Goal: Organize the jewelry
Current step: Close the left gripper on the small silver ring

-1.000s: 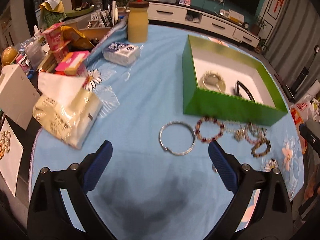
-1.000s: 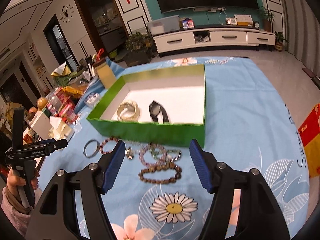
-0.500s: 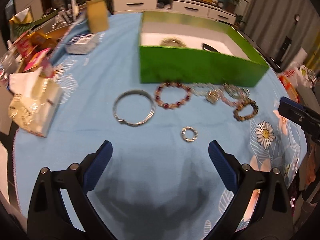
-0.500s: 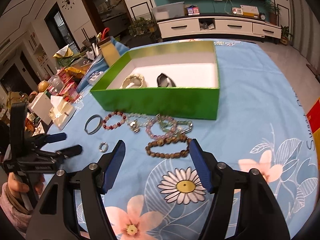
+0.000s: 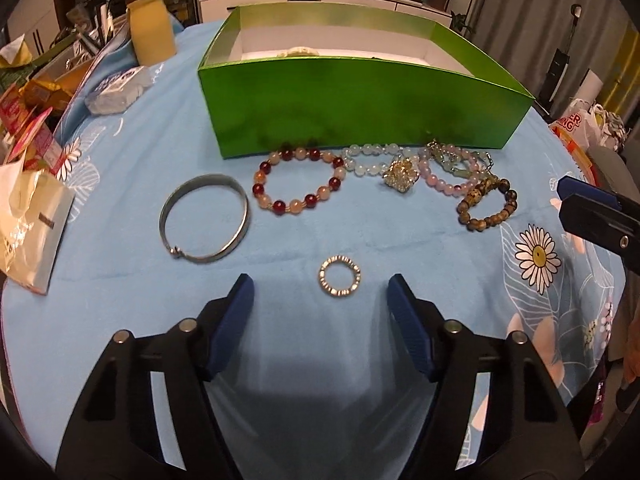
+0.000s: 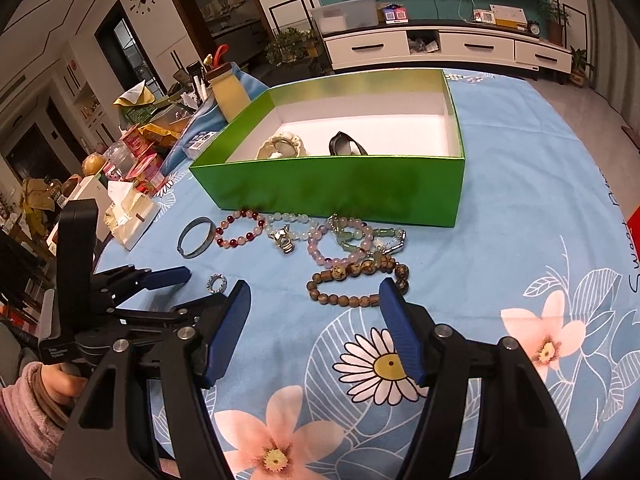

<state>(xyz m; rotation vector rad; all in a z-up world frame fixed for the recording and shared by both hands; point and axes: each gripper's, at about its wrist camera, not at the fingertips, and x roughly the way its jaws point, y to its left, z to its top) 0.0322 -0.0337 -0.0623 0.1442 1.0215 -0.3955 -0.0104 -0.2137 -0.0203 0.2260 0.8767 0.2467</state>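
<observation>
A green box (image 5: 360, 100) (image 6: 344, 184) holds a pale bracelet (image 6: 282, 145) and a dark bangle (image 6: 346, 146). In front of it on the blue cloth lie a silver bangle (image 5: 204, 218) (image 6: 195, 237), a red-and-pink bead bracelet (image 5: 298, 182) (image 6: 240, 233), a pale bead strand with a gold charm (image 5: 400, 175), a pink bead bracelet (image 6: 340, 246), a brown wooden bead bracelet (image 5: 486, 208) (image 6: 356, 286) and a small sparkly ring (image 5: 339, 276) (image 6: 216, 282). My left gripper (image 5: 320, 292) (image 6: 192, 288) is open, low, just short of the ring. My right gripper (image 6: 314, 300) is open, just short of the wooden bracelet.
A yellow bottle (image 5: 152, 30), a tissue pack (image 5: 118, 92), snack packets (image 5: 32, 132) and a white bag (image 5: 28, 216) crowd the table's left side. The table's edge runs along the right (image 5: 592, 240). A TV cabinet (image 6: 440, 46) stands behind.
My left gripper has swung down and toward the jewelry row, so the small ring now lies just ahead of its fingers. My right gripper has come lower and nearer the wooden bracelet.
</observation>
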